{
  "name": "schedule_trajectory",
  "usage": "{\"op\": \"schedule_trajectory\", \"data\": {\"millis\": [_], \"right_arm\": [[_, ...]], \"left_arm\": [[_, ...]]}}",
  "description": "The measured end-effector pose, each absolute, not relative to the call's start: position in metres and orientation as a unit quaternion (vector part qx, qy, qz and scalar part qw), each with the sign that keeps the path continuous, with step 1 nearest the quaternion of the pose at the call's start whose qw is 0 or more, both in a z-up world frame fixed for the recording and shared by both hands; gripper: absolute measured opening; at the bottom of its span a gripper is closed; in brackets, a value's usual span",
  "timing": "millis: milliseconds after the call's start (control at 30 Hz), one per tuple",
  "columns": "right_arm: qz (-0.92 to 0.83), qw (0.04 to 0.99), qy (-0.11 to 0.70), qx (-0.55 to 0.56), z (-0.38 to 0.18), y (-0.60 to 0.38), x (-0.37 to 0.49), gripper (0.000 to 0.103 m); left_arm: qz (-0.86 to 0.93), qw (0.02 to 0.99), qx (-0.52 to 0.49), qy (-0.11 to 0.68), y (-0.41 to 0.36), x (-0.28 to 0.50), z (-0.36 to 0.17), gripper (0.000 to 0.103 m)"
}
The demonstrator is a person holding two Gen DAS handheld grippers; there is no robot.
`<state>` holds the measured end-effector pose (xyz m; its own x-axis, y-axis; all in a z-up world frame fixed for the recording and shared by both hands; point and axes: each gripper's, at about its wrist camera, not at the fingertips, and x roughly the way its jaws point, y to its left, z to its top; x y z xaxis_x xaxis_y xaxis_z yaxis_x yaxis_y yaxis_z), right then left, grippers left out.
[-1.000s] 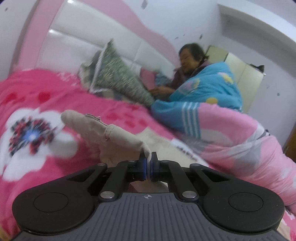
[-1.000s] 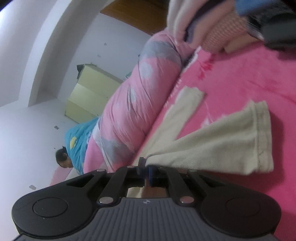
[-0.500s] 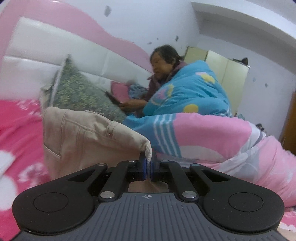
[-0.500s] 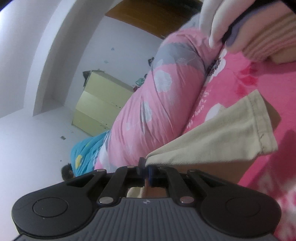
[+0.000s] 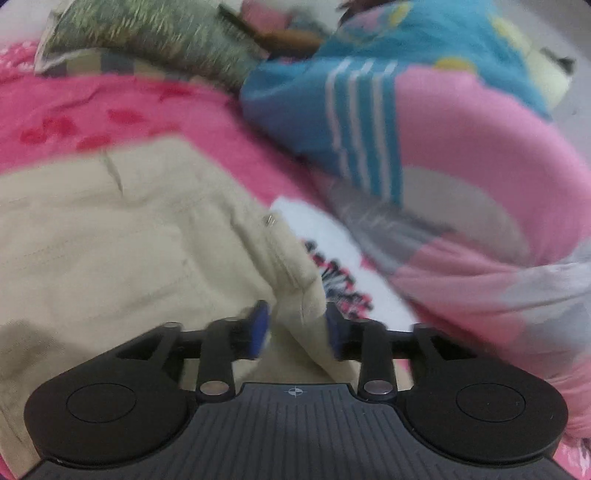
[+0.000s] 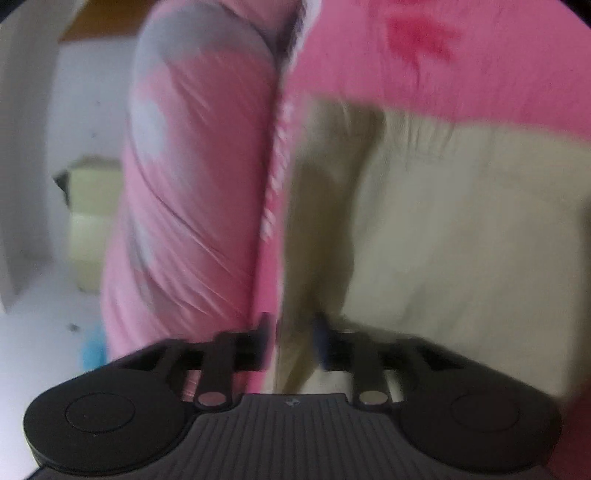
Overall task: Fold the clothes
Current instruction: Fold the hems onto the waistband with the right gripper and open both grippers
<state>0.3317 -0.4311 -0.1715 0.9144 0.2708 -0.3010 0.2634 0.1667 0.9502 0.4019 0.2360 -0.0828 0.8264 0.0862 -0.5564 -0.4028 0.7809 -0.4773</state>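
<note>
Beige trousers (image 5: 122,236) lie spread on the pink bed cover (image 5: 147,110), with a rivet and seam near their right edge. My left gripper (image 5: 297,325) is open, its blue-padded fingers apart on either side of a fold of the beige cloth. In the right wrist view the same beige trousers (image 6: 461,229) lie folded over on the pink cover. My right gripper (image 6: 291,332) is open too, with the cloth's folded edge lying loose between its fingers. Both views are blurred by motion.
A rolled pink and grey quilt (image 5: 480,177) runs along the right of the bed, seen also in the right wrist view as a pink quilt (image 6: 192,177). A green patterned pillow (image 5: 147,33) lies at the head. A person under a blue blanket (image 5: 424,40) sits beyond. A yellow cabinet (image 6: 92,221) stands by the wall.
Both grippers carried the trousers over and down onto the bed, then opened and let the cloth go. The lifted cloth now lies flat on the cover.
</note>
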Motion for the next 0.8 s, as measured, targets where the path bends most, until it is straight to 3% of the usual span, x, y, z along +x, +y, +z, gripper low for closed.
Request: {"op": "schedule_trajectory", "data": {"millis": [33, 167, 267, 500, 600, 800], "right_arm": [[0.003, 0.739, 0.194, 0.645, -0.166, -0.434, 0.322, 0.046], [0.021, 0.741, 0.175, 0.648, -0.143, -0.437, 0.281, 0.048], [0.026, 0.743, 0.205, 0.636, -0.129, -0.427, 0.256, 0.061], [-0.017, 0.738, 0.337, 0.585, -0.139, -0.388, 0.221, 0.062], [-0.034, 0.735, 0.331, 0.591, -0.151, -0.388, 0.23, 0.061], [-0.038, 0.731, 0.327, 0.597, -0.153, -0.397, 0.258, 0.061]], "left_arm": [[0.126, 0.912, -0.301, 0.249, 0.237, 0.395, -0.08, 0.05], [0.074, 0.926, -0.288, 0.233, 0.243, 0.355, -0.057, 0.054], [0.064, 0.929, -0.283, 0.228, 0.251, 0.317, -0.041, 0.061], [0.087, 0.902, -0.313, 0.283, 0.285, 0.259, -0.062, 0.062], [0.108, 0.888, -0.325, 0.308, 0.297, 0.257, -0.089, 0.062], [0.118, 0.89, -0.348, 0.271, 0.299, 0.267, -0.11, 0.062]]}}
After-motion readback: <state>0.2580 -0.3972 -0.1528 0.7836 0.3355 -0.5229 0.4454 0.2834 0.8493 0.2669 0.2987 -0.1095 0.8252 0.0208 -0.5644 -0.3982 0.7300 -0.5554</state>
